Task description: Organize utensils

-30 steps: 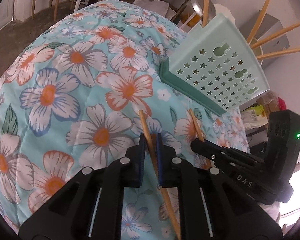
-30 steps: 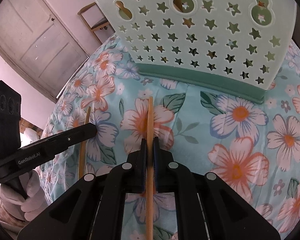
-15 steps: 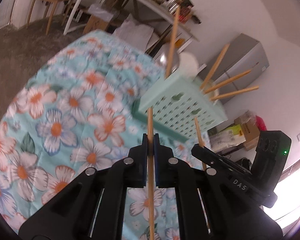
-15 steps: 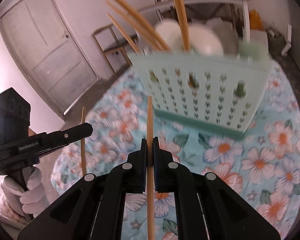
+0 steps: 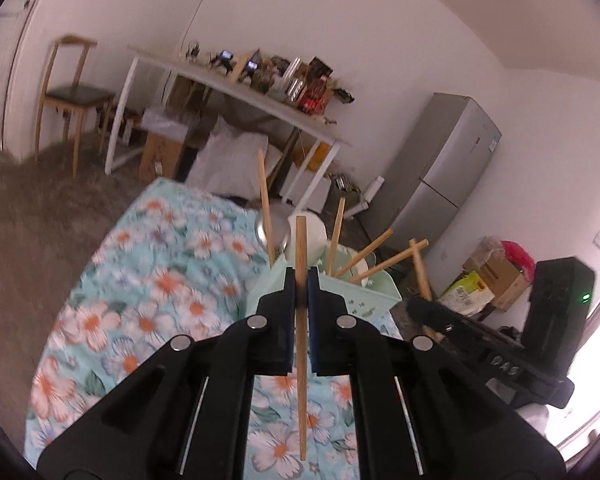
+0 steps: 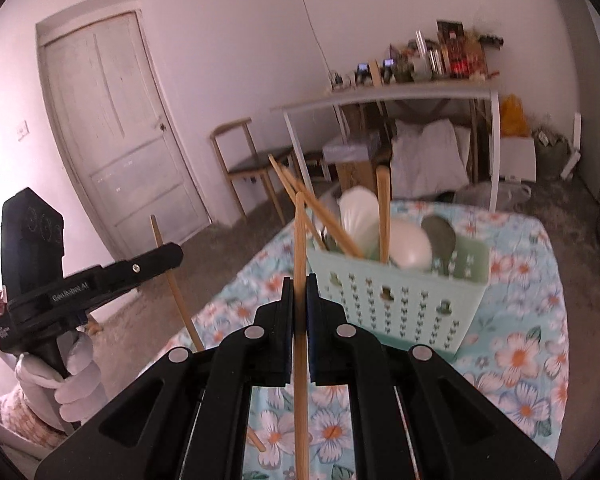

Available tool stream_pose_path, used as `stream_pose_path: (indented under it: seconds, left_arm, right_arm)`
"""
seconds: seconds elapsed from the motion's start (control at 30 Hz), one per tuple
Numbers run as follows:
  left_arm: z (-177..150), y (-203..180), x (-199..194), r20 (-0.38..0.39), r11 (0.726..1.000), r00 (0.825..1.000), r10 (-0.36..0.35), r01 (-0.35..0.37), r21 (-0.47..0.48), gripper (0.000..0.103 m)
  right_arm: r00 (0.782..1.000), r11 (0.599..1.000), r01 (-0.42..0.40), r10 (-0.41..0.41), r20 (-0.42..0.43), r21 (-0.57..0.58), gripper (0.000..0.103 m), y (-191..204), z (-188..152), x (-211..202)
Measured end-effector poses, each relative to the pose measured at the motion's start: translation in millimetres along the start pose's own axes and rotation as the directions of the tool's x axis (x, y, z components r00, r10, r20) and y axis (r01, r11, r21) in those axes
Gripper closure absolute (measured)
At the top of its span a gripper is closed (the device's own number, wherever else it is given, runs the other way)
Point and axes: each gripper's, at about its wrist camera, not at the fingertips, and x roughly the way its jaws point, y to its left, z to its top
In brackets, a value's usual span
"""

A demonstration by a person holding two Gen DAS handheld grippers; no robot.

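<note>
Above floral cloth (image 5: 148, 312), L tool (image 5: 299, 280) clenched on chopstick (image 5: 301, 248), R tool (image 6: 299, 292) likewise on another chopstick (image 6: 299, 232), near basket (image 6: 396, 296).

Two wrist views, close above the floral table (image 5: 148, 312), both facing the mint basket (image 6: 400, 296) from neighbouring sides.
</note>
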Motion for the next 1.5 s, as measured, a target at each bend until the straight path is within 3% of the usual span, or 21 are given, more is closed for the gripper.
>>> stream_pose_path:
  seconds: [0.43,0.83,1.5]
  left_arm:
    - [8,-28,1,0.069,0.987,0.996,0.059,-0.069,0.146,0.098]
    - [-15,-20,14,0.015,0.988,0.996,0.086,-0.087,0.13,0.098]
    - [15,-49,-26,0.131,0.984,0.991,0.026,-0.049,0.17,0.098]
  right_arm:
    - [0.998,0.999,-0.009,0.011,0.054,-0.038,0.097,7,6,-1]
    - [0.999,0.999,0.018,-0.016,0.033,-0.039,0.097,5,-4,-7]
    - [0.982,0.998,0.045,-0.035,0.188,-0.051,0.097,4,22,-68]
